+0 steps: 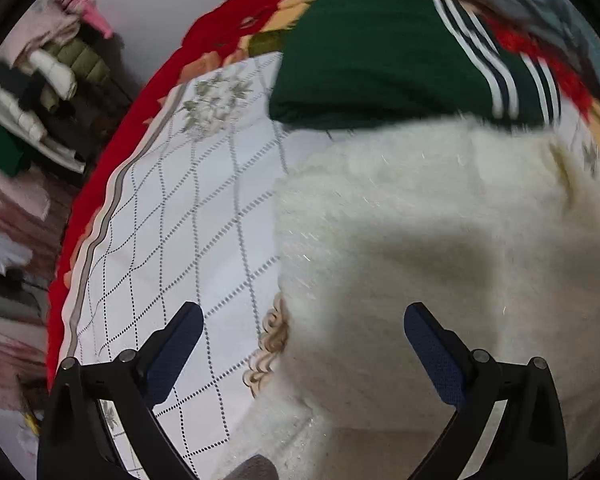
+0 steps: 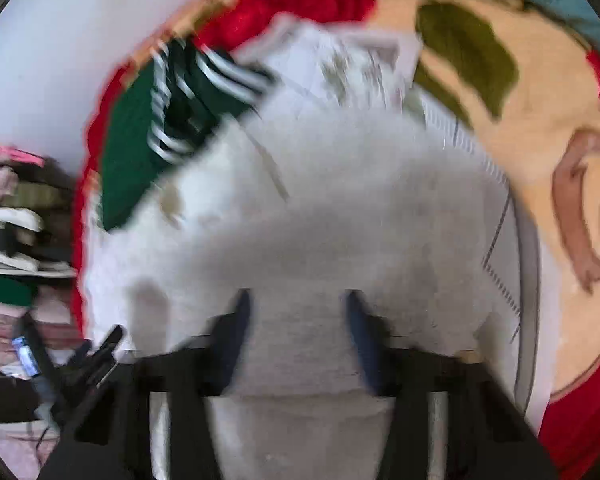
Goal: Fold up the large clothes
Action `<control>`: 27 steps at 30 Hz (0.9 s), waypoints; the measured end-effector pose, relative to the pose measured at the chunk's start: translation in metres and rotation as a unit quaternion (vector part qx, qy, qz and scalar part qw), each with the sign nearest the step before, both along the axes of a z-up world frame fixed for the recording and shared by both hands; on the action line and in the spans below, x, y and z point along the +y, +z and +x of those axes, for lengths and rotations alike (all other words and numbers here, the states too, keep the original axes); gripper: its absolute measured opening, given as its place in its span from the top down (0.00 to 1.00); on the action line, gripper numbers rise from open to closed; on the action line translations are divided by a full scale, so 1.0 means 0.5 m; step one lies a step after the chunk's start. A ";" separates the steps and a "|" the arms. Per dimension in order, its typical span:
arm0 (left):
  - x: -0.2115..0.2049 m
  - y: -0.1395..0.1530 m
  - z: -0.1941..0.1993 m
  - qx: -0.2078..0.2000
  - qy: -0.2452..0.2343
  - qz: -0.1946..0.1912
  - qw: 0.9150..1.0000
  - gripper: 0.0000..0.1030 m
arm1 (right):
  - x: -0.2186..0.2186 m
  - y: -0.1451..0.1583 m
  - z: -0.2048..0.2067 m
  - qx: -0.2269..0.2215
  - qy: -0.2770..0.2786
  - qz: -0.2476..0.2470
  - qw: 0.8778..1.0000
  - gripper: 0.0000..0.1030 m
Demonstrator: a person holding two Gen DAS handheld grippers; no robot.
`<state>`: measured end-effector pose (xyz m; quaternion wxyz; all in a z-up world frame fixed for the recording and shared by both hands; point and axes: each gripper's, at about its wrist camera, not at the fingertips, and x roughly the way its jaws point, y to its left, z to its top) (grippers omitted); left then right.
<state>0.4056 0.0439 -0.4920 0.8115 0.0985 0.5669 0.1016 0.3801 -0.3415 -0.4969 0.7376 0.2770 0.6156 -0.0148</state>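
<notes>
Spread wide, the left gripper (image 1: 304, 332) hangs with its two blue-padded fingers (image 1: 180, 344) well apart and nothing between them, straddling the left edge of the fluffy cream-white fleece garment (image 1: 420, 220). That edge runs forward from between the fingers; left of it lies open white quilted bedspread with a dotted diamond pattern (image 1: 172, 220), bordered by a red plush blanket with beige flower shapes (image 1: 112, 152).

Ahead of the fleece, touching its far edge, lies a folded dark green garment with white stripes (image 1: 380, 64). Far left, beyond the blanket's rim, a pile of mixed clothes (image 1: 40, 92) is stacked. No writing can be read anywhere.

From the blurred right wrist view, the right gripper (image 2: 298, 320) holds its fingers (image 2: 236, 332) parted over the fleece garment (image 2: 320, 200), which fills the space ahead and between them; whether they touch it I cannot tell. Left and ahead sits the green striped garment (image 2: 140, 140); right lies the red and beige blanket (image 2: 560, 160).
</notes>
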 end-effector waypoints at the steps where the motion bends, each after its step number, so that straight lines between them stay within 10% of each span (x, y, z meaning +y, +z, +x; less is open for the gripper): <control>1: -0.016 -0.032 0.005 0.008 -0.011 0.030 0.999 0.00 | 0.006 -0.029 0.008 0.017 0.000 -0.003 1.000 0.76; 3: -0.020 -0.087 0.008 0.033 -0.023 0.048 0.998 0.00 | -0.007 -0.091 0.012 0.063 -0.002 -0.022 0.998 1.00; 16: 0.003 -0.125 0.037 -0.010 0.018 -0.044 0.999 0.00 | 0.057 -0.125 0.078 0.128 0.087 -0.119 0.981 1.00; 19: 0.006 -0.112 0.043 0.011 0.026 -0.051 0.998 0.00 | 0.040 -0.084 0.056 0.105 0.094 -0.074 0.987 0.87; 23: -0.012 -0.025 -0.002 -0.031 0.043 -0.007 0.999 0.00 | 0.008 0.006 -0.015 0.052 0.124 -0.009 0.991 0.22; 27: -0.076 0.094 -0.103 -0.072 0.067 0.061 0.993 0.00 | -0.038 0.084 -0.089 0.031 0.162 0.000 0.986 0.22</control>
